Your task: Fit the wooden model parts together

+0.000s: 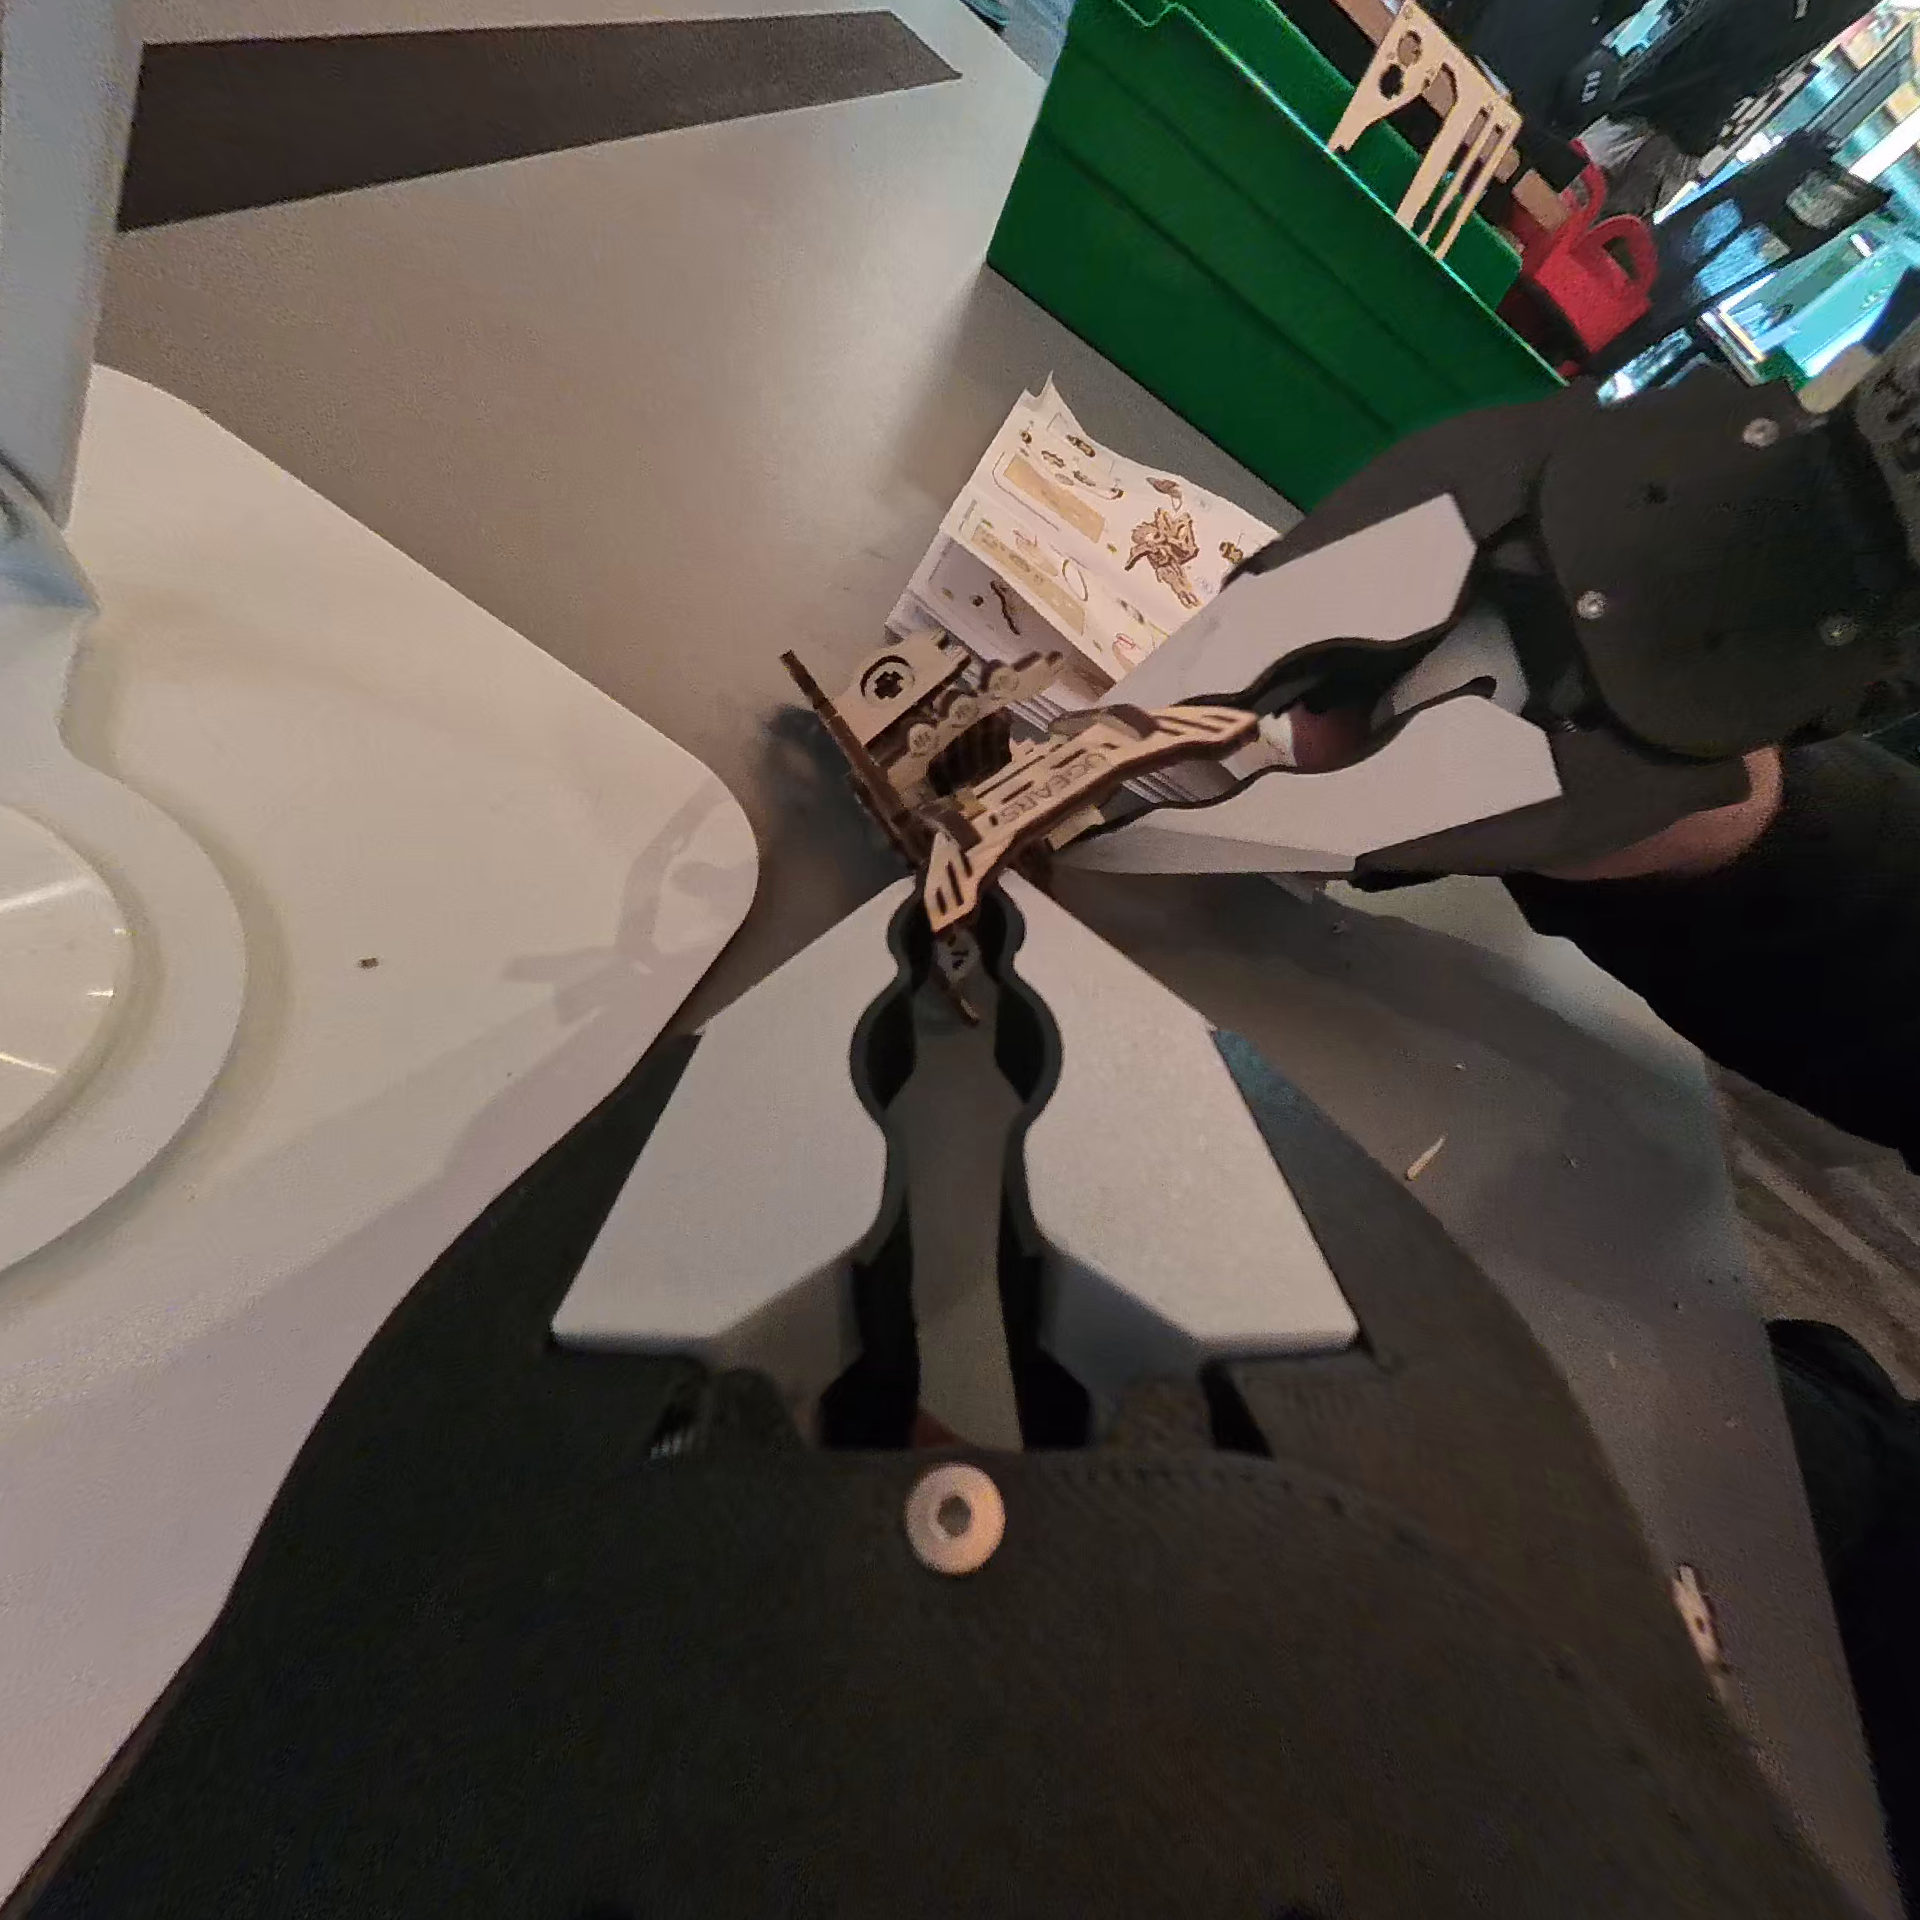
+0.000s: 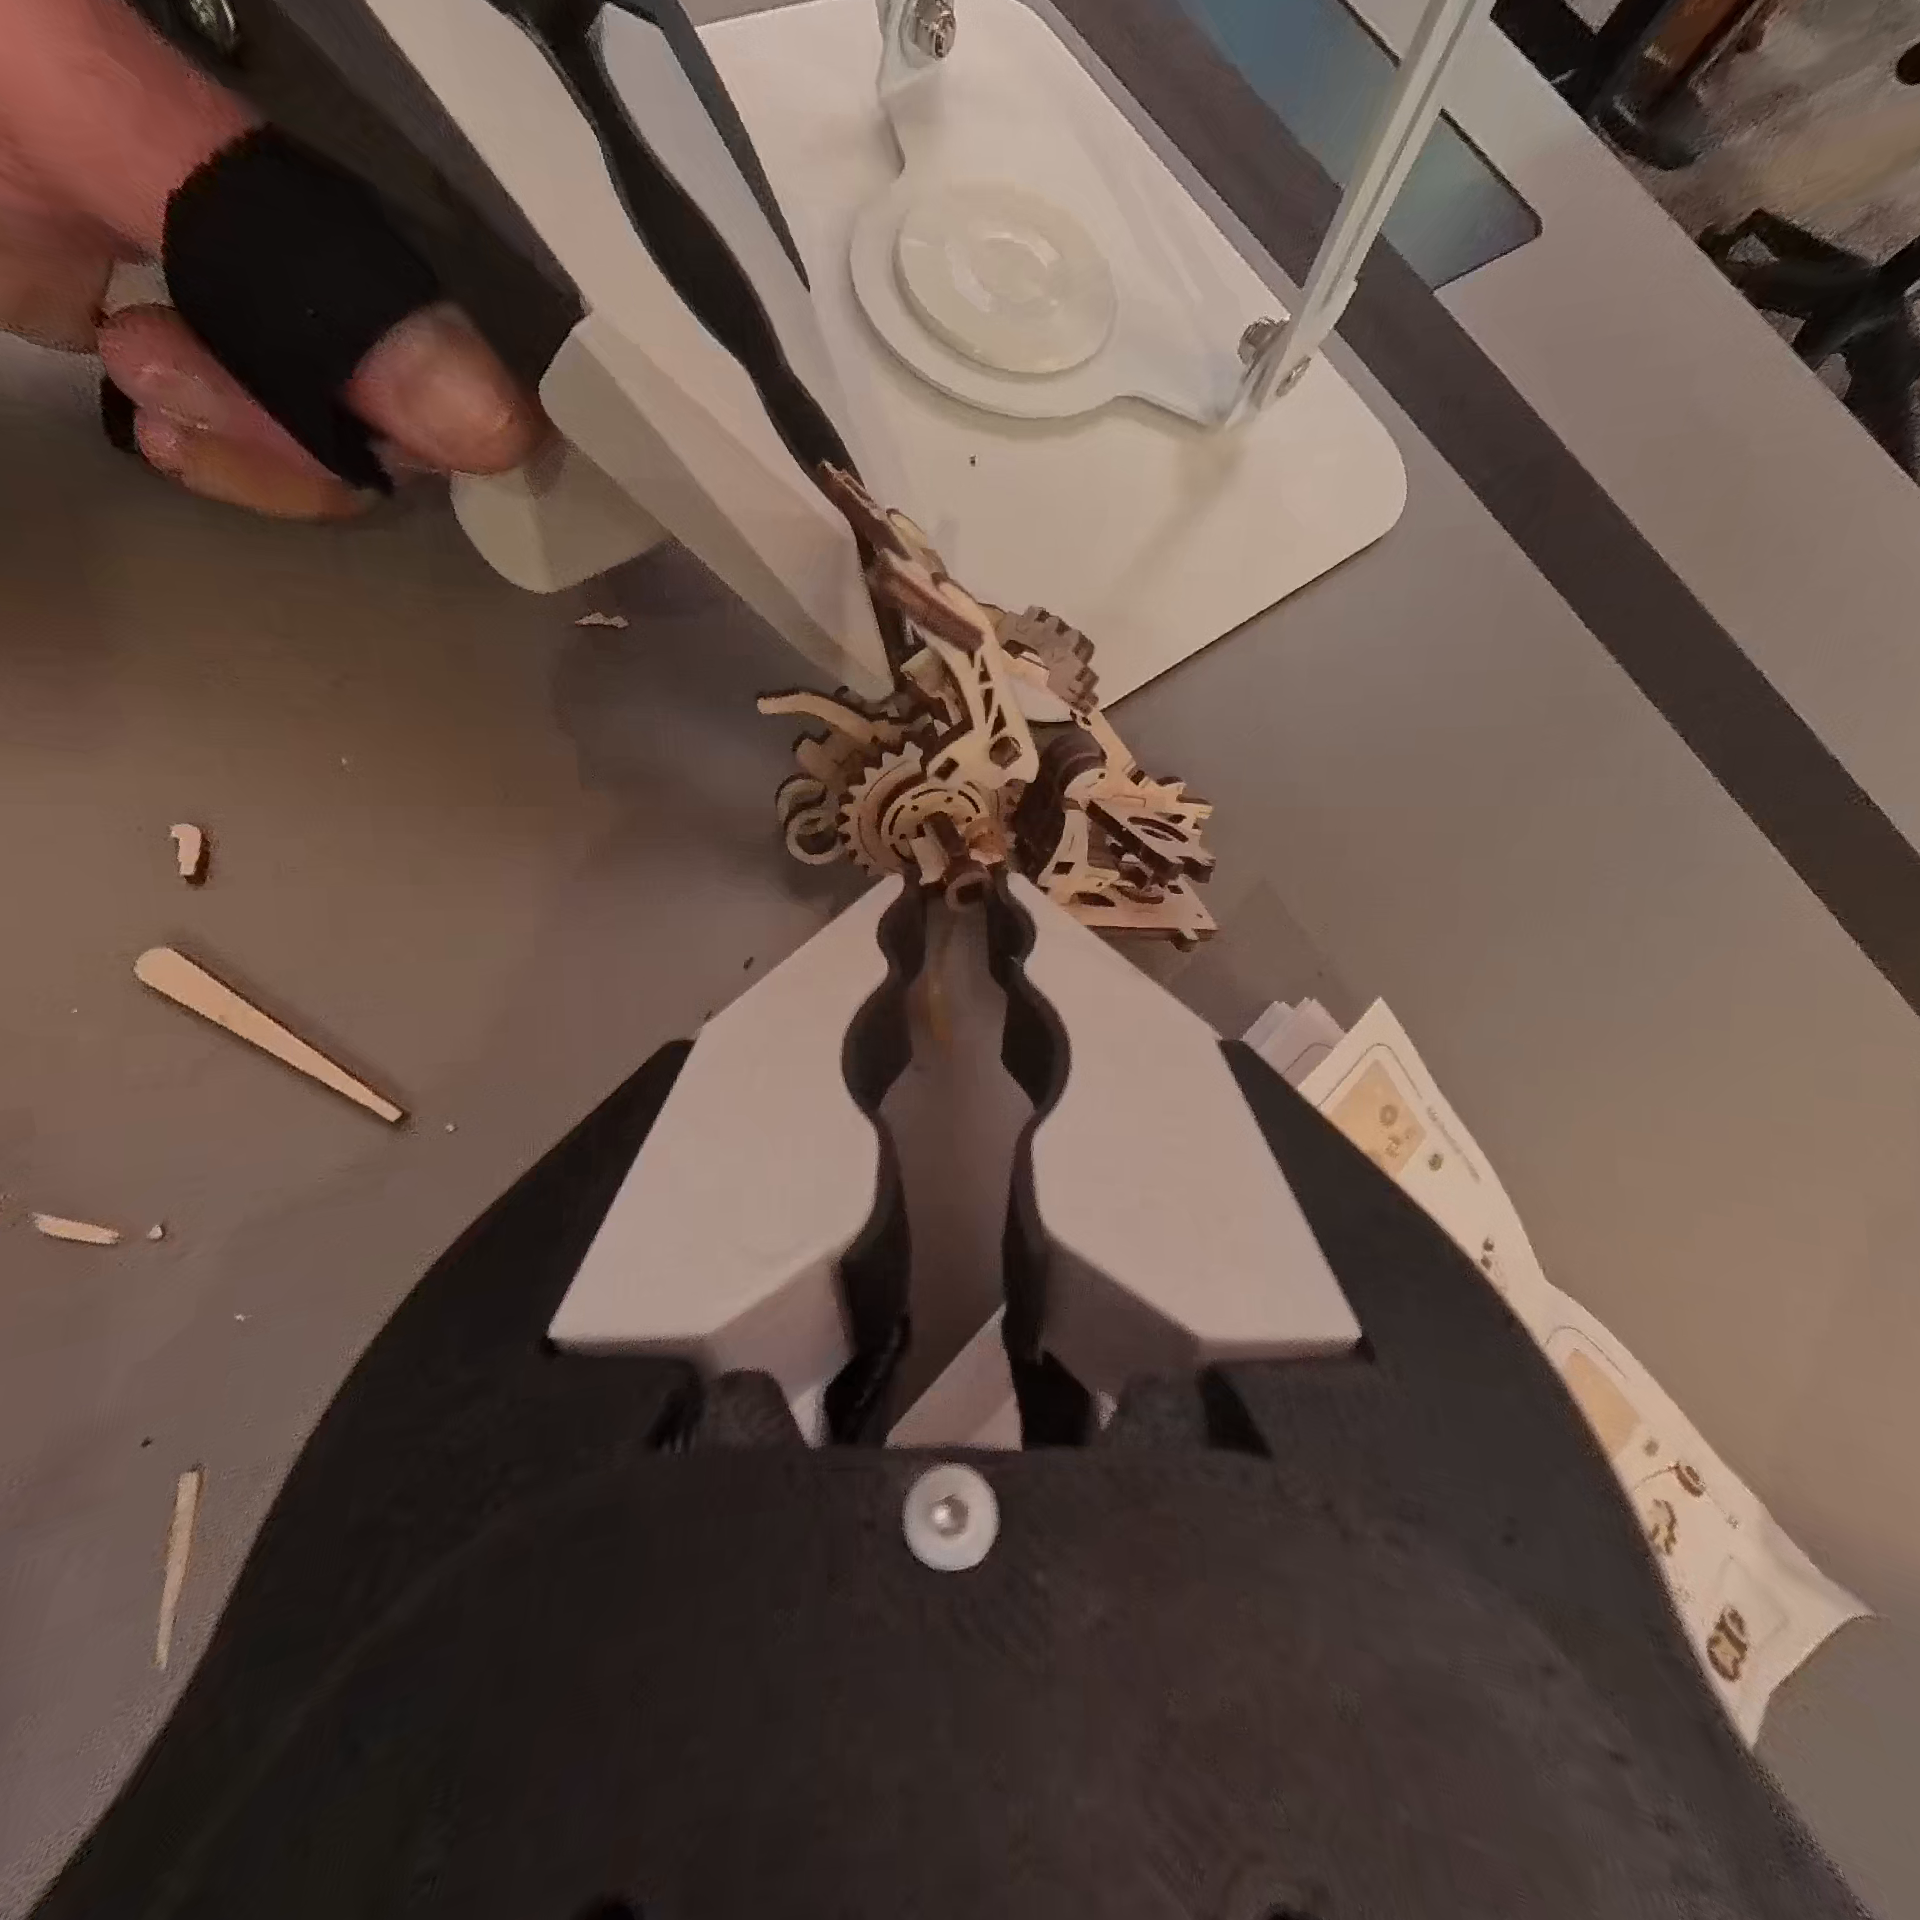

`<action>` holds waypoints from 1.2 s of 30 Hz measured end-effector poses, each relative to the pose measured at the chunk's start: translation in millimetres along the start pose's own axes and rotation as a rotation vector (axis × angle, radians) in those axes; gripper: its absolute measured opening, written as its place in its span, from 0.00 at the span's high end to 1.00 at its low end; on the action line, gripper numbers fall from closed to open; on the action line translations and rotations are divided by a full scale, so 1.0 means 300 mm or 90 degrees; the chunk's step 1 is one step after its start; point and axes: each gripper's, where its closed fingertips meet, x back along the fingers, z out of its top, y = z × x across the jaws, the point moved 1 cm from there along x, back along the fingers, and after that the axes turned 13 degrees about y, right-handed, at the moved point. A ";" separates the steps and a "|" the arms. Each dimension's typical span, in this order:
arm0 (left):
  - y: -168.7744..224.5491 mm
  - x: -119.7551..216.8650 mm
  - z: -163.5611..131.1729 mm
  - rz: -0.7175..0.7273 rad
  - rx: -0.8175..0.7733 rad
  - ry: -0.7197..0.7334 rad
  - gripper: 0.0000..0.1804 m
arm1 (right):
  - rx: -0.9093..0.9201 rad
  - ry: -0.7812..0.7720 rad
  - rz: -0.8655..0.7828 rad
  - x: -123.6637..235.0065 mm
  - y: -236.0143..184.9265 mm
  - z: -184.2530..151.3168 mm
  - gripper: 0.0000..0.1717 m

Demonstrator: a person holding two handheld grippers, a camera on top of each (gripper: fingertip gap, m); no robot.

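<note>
left wrist view: left tool (image 1: 961,914) nearly closed, tips clamped on a thin strut of the wooden model (image 1: 997,769), which hangs above the grey surface (image 1: 520,468) beside the white stand base (image 1: 312,831). right wrist view: right tool (image 2: 961,894) nearly closed, tips pinching the model's dark axle stub (image 2: 966,883) by the gear. instruction sheet (image 2: 1558,1351) and wood offcuts (image 2: 260,1029) lie on the surface.

You have a green bin (image 1: 1226,208) by a red mug (image 1: 1590,270), a white stand base (image 2: 1143,436), and a grey table (image 2: 416,727).
</note>
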 end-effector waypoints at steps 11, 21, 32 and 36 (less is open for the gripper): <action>-0.007 0.005 0.022 -0.023 0.052 0.020 0.97 | -0.082 0.032 0.018 -0.012 0.008 0.006 0.95; -0.005 -0.008 0.020 0.037 -0.062 0.019 0.97 | -0.215 0.015 0.006 -0.020 0.005 -0.011 0.95; 0.003 -0.017 0.012 0.047 -0.119 0.010 0.97 | -0.267 0.020 0.036 -0.036 0.007 -0.042 0.95; 0.011 -0.005 0.008 0.015 -0.086 0.008 0.97 | -0.256 0.031 0.041 -0.030 0.008 -0.043 0.94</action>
